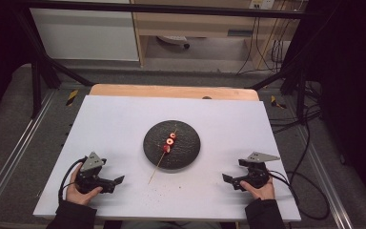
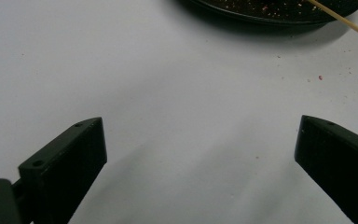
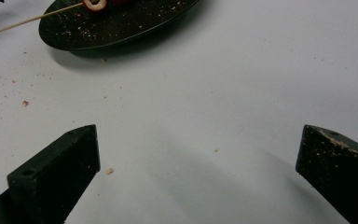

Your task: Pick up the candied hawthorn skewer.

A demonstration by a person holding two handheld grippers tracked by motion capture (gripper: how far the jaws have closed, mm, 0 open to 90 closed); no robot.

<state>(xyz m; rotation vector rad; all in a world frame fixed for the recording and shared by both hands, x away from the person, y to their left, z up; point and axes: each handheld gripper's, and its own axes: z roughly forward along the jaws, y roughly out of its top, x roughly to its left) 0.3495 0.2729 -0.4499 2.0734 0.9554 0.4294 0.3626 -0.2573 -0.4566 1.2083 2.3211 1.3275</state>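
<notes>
We are seeing a thin wooden skewer (image 1: 161, 160) threaded with red fruit slices lying on a round black plate (image 1: 187, 149) mid-table; our left gripper (image 1: 116, 182) and right gripper (image 1: 228, 180) are resting near the front edge, jaws wide, empty.

Setting: a lab recording station, not a home or kitchen.

The white table top (image 1: 124, 124) lay on a wooden bench (image 1: 171, 90) inside a black metal frame (image 1: 38, 71) whose struts ran down to the floor at both sides. Aluminium rails (image 1: 9, 157) ran along the grey carpeted floor left and right of the bench. Bundles of black cables (image 1: 310, 143) trailed over the floor on the right, and more hung below a wall socket (image 1: 262, 4) at the back. A light wooden cabinet (image 1: 195, 24) and a white panel (image 1: 86, 33) stood behind. Yellow-black hazard tape (image 1: 71, 97) marked the floor near the bench corners.
</notes>
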